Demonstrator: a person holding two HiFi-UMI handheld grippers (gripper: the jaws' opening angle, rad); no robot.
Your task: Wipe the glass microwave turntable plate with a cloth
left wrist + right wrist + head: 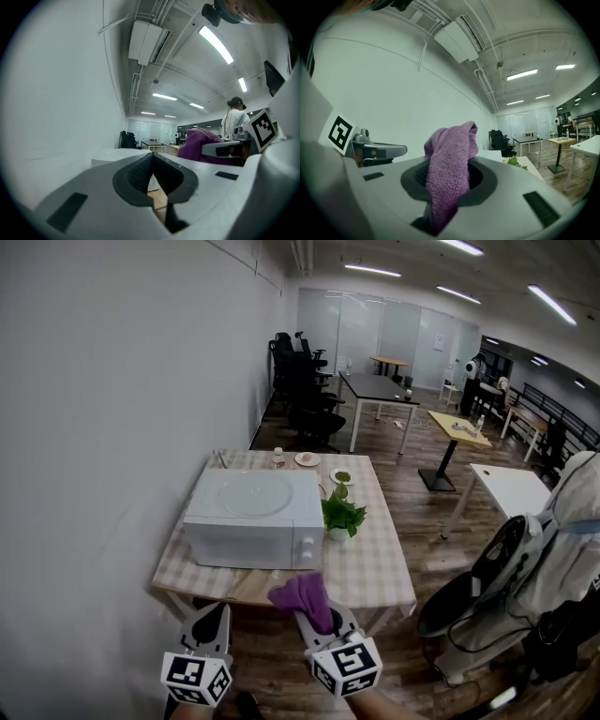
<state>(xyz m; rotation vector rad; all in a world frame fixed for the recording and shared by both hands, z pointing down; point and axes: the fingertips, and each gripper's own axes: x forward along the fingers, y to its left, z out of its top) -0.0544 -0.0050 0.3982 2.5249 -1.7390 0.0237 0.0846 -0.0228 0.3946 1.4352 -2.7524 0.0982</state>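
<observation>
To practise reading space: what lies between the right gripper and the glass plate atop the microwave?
Head view: the right gripper's own purple cloth, a strip of table, then the microwave's front.

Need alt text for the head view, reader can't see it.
From above: the right gripper holds a bunched purple cloth, the left gripper is shut and empty, both short of a checked table. On it stand a white microwave with a round glass plate on top and a potted plant; office desks behind.
</observation>
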